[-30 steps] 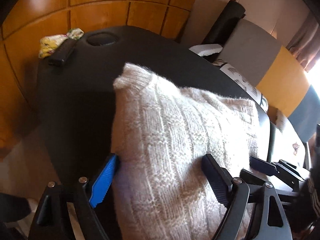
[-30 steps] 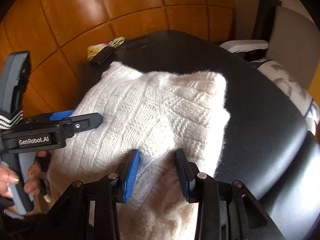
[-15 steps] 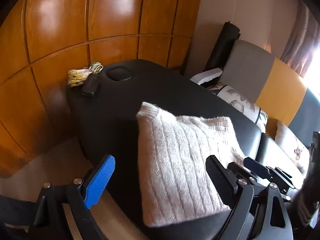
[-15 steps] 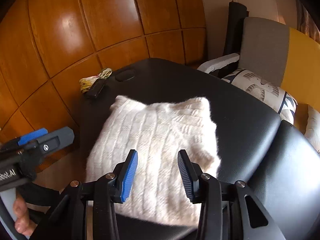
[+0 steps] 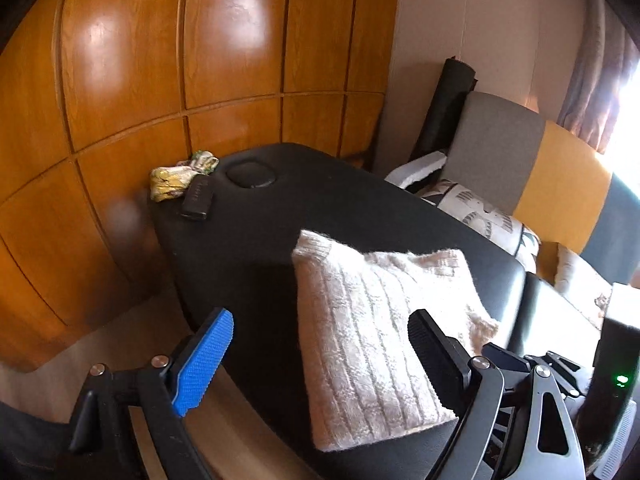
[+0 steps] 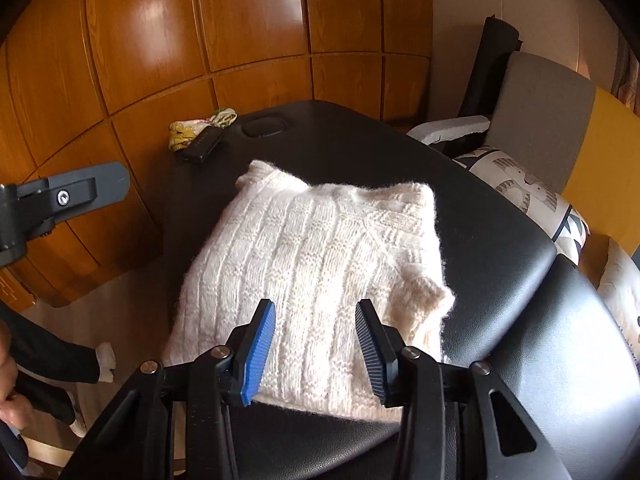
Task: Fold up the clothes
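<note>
Sweater [image 6: 316, 264]: folded square lying flat on black table [image 6: 500, 240], dead ahead at 12 o'clock | My left gripper [image 5: 320, 364]: jaws spread wide, empty, clear of the knit | My right gripper [image 6: 316, 344]: jaws apart, empty, above near edge | I judge the fold done, so nothing needs gripping.

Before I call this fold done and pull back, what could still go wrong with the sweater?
1. The folded sweater lies close to the near edge of the black padded table; a nudge could slide it toward the floor.
2. Its lower right corner bulges out loosely, so the fold may spring open.
3. Both the left gripper and right gripper are open and near the knit; a fingertip could snag it while retreating.
</note>
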Motion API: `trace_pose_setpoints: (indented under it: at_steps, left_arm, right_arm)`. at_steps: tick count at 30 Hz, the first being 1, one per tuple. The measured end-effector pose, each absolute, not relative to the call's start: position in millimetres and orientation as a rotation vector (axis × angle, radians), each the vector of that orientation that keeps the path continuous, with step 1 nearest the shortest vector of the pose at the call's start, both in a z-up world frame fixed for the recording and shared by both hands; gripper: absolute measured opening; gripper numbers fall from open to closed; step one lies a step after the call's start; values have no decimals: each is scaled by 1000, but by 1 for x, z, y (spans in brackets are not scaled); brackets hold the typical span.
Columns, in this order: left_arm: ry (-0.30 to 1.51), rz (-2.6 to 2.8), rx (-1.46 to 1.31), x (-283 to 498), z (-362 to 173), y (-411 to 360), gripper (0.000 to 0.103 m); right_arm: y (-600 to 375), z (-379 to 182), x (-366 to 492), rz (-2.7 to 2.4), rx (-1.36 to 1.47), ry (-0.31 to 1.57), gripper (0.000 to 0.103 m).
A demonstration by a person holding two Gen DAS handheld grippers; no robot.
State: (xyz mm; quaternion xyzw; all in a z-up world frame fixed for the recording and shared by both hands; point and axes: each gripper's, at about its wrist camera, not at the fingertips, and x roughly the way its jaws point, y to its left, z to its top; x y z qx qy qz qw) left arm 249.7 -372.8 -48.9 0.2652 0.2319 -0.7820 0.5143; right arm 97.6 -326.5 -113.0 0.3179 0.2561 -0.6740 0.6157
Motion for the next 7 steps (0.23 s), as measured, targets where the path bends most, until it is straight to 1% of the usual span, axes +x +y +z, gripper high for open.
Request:
trace_pose_setpoints:
  at_steps: [1,3,5,7]
  left_arm:
    - [562,-1880,632,251,-49,-373,90]
    - [568,-1882,623,253,-51,-372,85]
    - [562,-1868,626,253,-54,-373,82]
    - [556,-1851,638,253,-57,-374,82]
  right_arm:
    - [-326,-114,97,-1556,734,596,42]
    - [-327,-117,96,-1560,741,604,42]
    - [-326,-119,95,-1562,748,608,42]
    - [-326,-120,93,-1564,753,605,42]
